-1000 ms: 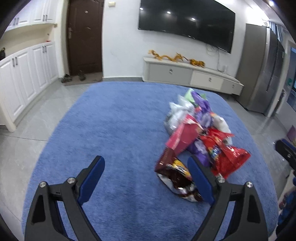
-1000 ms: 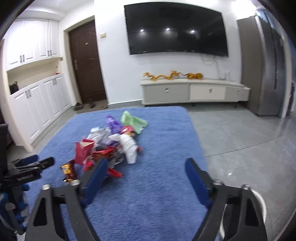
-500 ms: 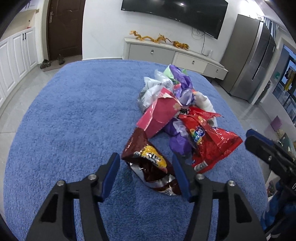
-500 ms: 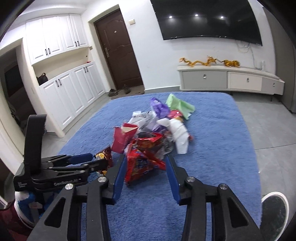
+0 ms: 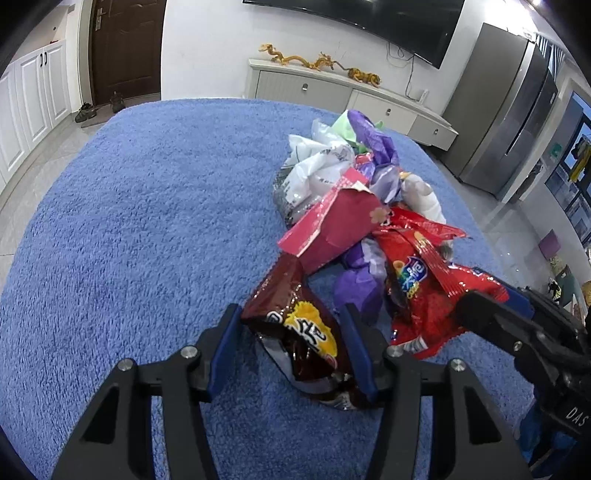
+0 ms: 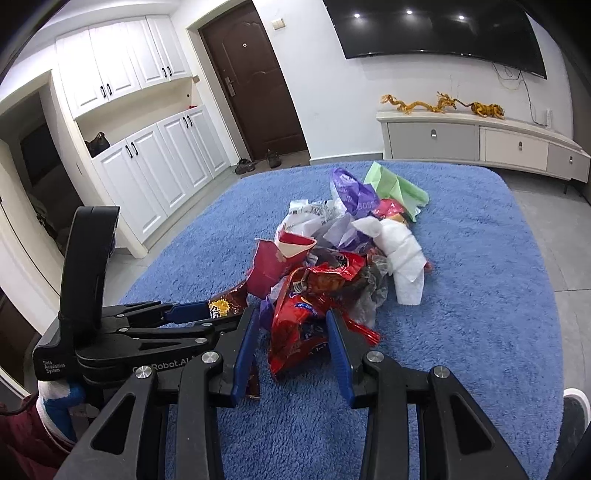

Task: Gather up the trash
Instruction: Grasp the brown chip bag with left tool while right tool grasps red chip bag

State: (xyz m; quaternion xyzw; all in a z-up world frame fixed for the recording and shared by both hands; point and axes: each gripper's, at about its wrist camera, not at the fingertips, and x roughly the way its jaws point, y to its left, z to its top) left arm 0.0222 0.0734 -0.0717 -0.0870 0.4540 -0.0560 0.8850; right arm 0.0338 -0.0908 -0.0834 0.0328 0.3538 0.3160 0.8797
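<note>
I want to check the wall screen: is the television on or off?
Off: the television is dark and shows only reflections of ceiling lights.

My left camera looks down close on the trash pile (image 5: 354,206); my right sees it lower, perhaps farther; both share the rug (image 5: 147,221).

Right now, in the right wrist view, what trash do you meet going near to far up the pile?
Red chip bag between the right gripper fingers → pink carton → white paper → purple bag → green paper.
</note>
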